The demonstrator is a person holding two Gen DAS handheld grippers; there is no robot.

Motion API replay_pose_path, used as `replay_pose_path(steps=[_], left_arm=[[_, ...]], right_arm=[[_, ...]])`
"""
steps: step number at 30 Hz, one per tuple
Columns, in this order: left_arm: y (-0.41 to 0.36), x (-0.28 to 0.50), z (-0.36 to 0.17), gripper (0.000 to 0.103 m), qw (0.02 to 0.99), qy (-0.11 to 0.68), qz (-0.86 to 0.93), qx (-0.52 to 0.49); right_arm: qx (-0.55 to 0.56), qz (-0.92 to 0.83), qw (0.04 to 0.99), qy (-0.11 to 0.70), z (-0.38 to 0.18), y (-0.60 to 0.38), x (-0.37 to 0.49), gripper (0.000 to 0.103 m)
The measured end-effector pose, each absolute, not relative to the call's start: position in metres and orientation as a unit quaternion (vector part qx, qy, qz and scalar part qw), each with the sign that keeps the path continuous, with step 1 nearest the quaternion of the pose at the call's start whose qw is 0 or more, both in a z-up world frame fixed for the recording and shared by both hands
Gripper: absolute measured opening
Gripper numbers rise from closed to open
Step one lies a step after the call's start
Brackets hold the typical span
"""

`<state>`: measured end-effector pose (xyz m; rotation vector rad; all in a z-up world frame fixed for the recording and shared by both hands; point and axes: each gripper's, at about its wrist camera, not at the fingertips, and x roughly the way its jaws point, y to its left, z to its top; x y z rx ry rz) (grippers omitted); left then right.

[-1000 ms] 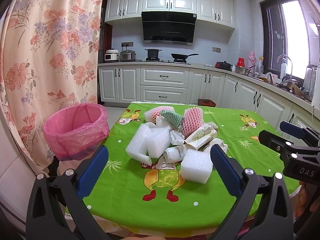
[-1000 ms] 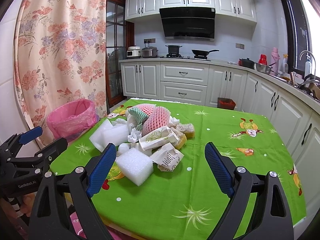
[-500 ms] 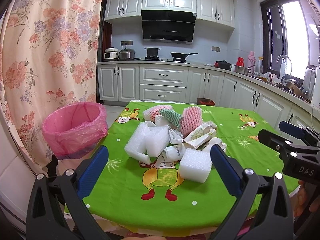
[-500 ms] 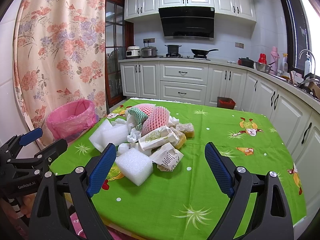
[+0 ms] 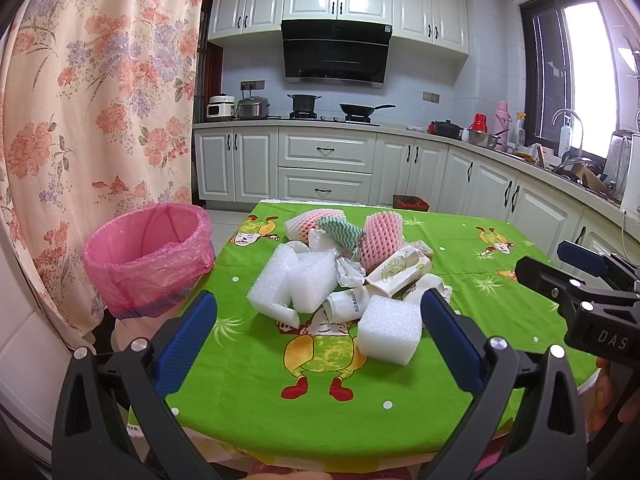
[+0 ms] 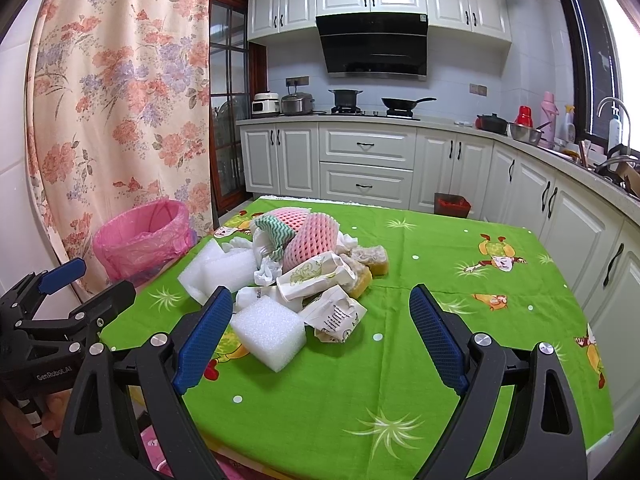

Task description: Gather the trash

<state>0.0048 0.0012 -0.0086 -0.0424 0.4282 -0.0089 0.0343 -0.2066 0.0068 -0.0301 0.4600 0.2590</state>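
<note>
Nothing looks collected yet: the pink-lined bin (image 5: pixel 148 256) stands beside the table (image 5: pixel 400 408), the trash pile (image 5: pixel 344 276) lies untouched on it, and the left hand-held gripper (image 5: pixel 316 344) and right hand-held gripper (image 6: pixel 320 344) hover spread and empty.

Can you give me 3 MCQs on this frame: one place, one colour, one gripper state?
1. Where does the bin stand?
A. On the table
B. Beside the table's left edge, by the curtain
C. Under the window

2. What colour is the bin liner?
A. Pink
B. Black
C. Blue

3. How is the left hand-held gripper?
A. Shut on a foam block
B. Shut on nothing
C. Open, holding nothing

Key: 1 B, the bin sits off the green tablecloth next to the floral curtain. 2 A, the liner is pink. 3 C, its fingers stand wide apart, short of the nearest foam block.
</note>
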Motion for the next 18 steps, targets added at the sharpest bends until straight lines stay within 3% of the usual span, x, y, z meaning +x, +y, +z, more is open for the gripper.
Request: replay_pose_path(steps=[18], left_arm=[[0.0011, 0.0038, -0.0093, 0.099, 0.976, 0.219, -0.005, -0.022]], right_arm=[[-0.013, 0.127, 0.965, 0.228, 0.0054, -0.2075, 0.0348, 0.085]])
